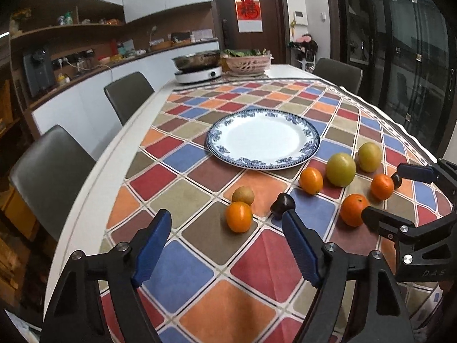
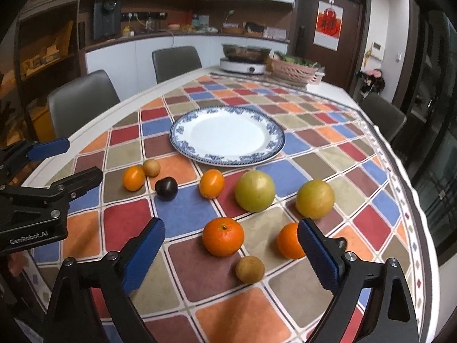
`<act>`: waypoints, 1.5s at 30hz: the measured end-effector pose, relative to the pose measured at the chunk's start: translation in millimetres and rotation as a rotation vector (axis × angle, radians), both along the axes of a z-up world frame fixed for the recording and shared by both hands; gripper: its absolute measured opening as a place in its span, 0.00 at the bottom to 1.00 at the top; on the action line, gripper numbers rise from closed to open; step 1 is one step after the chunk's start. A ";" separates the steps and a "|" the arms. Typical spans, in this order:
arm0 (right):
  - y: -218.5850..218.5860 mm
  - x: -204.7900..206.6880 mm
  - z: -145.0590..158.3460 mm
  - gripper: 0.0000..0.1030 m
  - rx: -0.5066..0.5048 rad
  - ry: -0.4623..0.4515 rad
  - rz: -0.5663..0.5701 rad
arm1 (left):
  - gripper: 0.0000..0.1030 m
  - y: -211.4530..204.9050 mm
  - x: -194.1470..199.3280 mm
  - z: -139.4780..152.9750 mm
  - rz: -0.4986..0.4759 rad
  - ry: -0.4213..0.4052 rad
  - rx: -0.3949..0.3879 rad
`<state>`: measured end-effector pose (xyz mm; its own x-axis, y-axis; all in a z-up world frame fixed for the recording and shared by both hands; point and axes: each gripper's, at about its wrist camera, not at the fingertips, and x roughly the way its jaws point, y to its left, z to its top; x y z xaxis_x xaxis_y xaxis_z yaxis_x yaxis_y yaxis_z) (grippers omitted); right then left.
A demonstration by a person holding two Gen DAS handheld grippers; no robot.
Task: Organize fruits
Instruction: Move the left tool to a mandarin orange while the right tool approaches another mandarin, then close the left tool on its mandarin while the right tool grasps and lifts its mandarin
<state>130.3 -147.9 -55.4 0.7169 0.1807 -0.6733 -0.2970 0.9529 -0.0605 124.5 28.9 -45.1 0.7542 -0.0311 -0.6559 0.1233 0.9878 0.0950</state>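
Both pairs of jaws stand released, nothing between them. The left gripper hangs over a small orange at the left of the scatter, likely its first pick. The right gripper lines up on a larger orange. All fruit lies loose on the counter before the bare plate, which probably waits to collect it.

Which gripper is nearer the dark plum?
Left. The left gripper has the plum just past its right fingertip; the right gripper sits farther off, over the oranges.
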 end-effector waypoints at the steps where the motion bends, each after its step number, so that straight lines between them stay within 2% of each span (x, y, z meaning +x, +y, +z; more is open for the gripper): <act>1: 1.0 4.4 -3.2 0.89 0.004 0.019 0.002 | 0.73 -0.1 4.1 -2.3 -0.005 0.011 -0.003; 6: 5.5 18.0 -17.4 0.84 0.010 0.089 0.019 | 0.64 1.8 21.9 -18.3 -0.028 0.079 -0.031; 11: 7.8 27.5 -28.9 0.74 0.016 0.148 0.026 | 0.50 2.9 32.3 -30.6 -0.049 0.126 -0.046; 19: 8.9 33.8 -36.6 0.64 0.012 0.196 0.023 | 0.42 3.6 47.6 -40.3 -0.061 0.182 -0.066; 24: 8.4 37.8 -39.4 0.58 0.018 0.215 0.019 | 0.40 1.6 53.2 -43.1 -0.072 0.190 -0.073; 27: 8.4 39.1 -41.1 0.55 0.023 0.227 0.020 | 0.36 0.2 57.0 -45.6 -0.077 0.197 -0.074; 29: 8.7 39.7 -42.2 0.50 0.026 0.236 0.022 | 0.30 -0.3 58.3 -47.7 -0.072 0.198 -0.064; 33: 8.4 41.7 -44.1 0.47 0.028 0.246 0.017 | 0.30 0.2 60.9 -48.1 -0.068 0.197 -0.073; 35: 7.4 42.9 -44.3 0.42 0.031 0.248 0.010 | 0.29 0.2 60.6 -48.1 -0.065 0.196 -0.073; 45: 8.0 40.5 -39.2 0.41 0.047 0.235 0.027 | 0.29 0.7 50.8 -39.6 -0.064 0.184 -0.090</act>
